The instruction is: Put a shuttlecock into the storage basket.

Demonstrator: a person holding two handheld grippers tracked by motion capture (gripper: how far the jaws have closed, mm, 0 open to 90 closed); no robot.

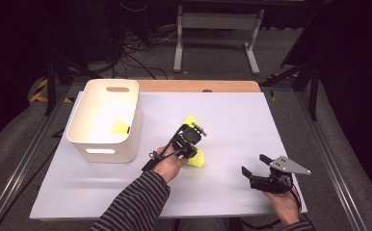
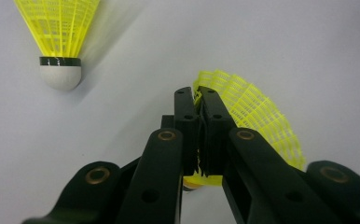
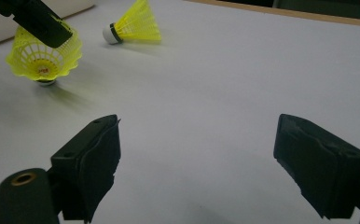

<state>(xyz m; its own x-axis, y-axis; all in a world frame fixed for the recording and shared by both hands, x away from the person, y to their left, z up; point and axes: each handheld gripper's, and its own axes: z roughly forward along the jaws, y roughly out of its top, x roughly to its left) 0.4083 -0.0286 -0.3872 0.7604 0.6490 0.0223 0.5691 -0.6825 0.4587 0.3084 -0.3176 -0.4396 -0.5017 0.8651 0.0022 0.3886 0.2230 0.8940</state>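
My left gripper (image 1: 192,153) (image 2: 197,100) is shut on the rim of a yellow shuttlecock's (image 1: 197,160) (image 2: 257,116) (image 3: 43,60) mesh skirt. That shuttlecock stands cork down on the white table top, near the middle. A second yellow shuttlecock (image 1: 190,120) (image 2: 59,32) (image 3: 134,23) with a white cork lies on its side just beyond it, apart from the jaws. My right gripper (image 1: 254,164) (image 3: 199,135) hovers open near the front right of the table, with nothing between its jaws.
A white handled bin (image 1: 102,151) stands at the left of the table with another yellow shuttlecock (image 1: 119,127) inside. The wooden far edge (image 1: 198,85) borders the white sheet. A metal stand (image 1: 218,29) and cables lie on the floor behind.
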